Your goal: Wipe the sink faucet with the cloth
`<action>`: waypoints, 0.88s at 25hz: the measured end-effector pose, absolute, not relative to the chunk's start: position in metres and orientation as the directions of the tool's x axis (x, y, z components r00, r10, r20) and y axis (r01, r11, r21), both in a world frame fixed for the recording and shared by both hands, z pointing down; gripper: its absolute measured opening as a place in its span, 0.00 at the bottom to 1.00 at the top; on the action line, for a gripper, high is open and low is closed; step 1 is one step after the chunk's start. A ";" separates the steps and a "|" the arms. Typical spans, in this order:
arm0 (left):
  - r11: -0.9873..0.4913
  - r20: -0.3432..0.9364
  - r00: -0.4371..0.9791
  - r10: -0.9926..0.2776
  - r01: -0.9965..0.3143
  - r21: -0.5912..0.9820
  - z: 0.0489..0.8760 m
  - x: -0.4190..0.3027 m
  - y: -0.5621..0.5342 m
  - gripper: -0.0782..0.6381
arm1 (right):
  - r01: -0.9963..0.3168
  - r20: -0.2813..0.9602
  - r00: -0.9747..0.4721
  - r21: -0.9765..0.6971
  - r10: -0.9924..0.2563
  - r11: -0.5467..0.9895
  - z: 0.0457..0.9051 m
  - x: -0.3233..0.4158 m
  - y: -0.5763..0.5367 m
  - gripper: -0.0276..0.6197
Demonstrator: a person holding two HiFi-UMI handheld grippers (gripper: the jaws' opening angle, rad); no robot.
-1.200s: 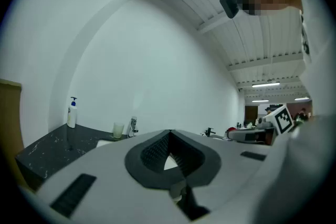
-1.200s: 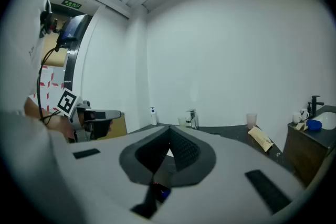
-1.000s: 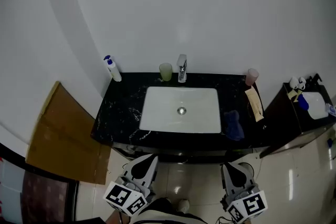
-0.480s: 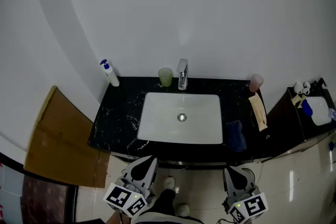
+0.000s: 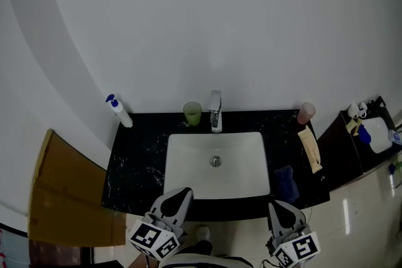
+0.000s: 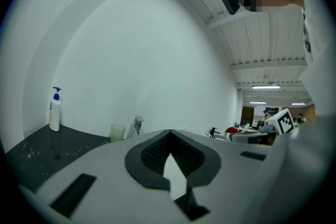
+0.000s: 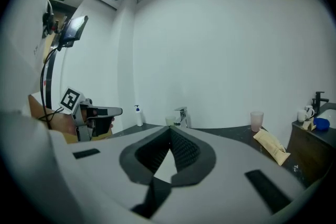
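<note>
The person has stepped closer, so the left gripper (image 5: pixel 181 192) and right gripper (image 5: pixel 277 204), both clenched and empty, now reach the near edge of the black marble counter (image 5: pixel 135 166). The crumpled dark blue cloth (image 5: pixel 286 182) lies untouched just beyond the right gripper, likely the next grab. The chrome faucet (image 5: pixel 215 111) waits at the far side.

A black marbled countertop (image 5: pixel 135 160) carries a white sink (image 5: pixel 188 166) set into it. The faucet (image 5: pixel 215 111) stands at the back rim, with a green cup (image 5: pixel 192 113) just beside it. A pump bottle (image 5: pixel 118 111) stands at the back left corner. On the right are a pink cup (image 5: pixel 306 113), a tan packet (image 5: pixel 310 147) and a blue cloth (image 5: pixel 286 182).
</note>
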State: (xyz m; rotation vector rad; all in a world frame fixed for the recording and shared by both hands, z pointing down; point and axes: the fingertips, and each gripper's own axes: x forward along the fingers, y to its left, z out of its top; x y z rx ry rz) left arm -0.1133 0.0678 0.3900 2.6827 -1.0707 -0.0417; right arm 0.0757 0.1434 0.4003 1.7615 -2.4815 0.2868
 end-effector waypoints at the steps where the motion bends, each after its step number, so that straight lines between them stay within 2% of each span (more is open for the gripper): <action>1: -0.705 0.067 0.736 -0.673 -0.667 0.242 0.388 -0.114 0.059 0.11 | -0.945 0.180 -0.324 -0.100 -0.929 0.310 0.400 0.074 0.135 0.04; 8: -0.746 0.074 0.774 -0.629 -0.628 0.221 0.380 -0.107 0.015 0.11 | -0.961 0.196 -0.274 -0.100 -0.942 0.258 0.406 0.070 0.101 0.04; 19: -0.750 0.120 0.781 -0.613 -0.623 0.221 0.393 -0.073 -0.008 0.11 | -0.950 0.230 -0.309 -0.116 -0.923 0.289 0.423 0.088 0.067 0.04; 22: -0.768 0.125 0.800 -0.587 -0.599 0.226 0.399 -0.054 -0.008 0.11 | -0.959 0.238 -0.281 -0.112 -0.930 0.261 0.429 0.105 0.064 0.04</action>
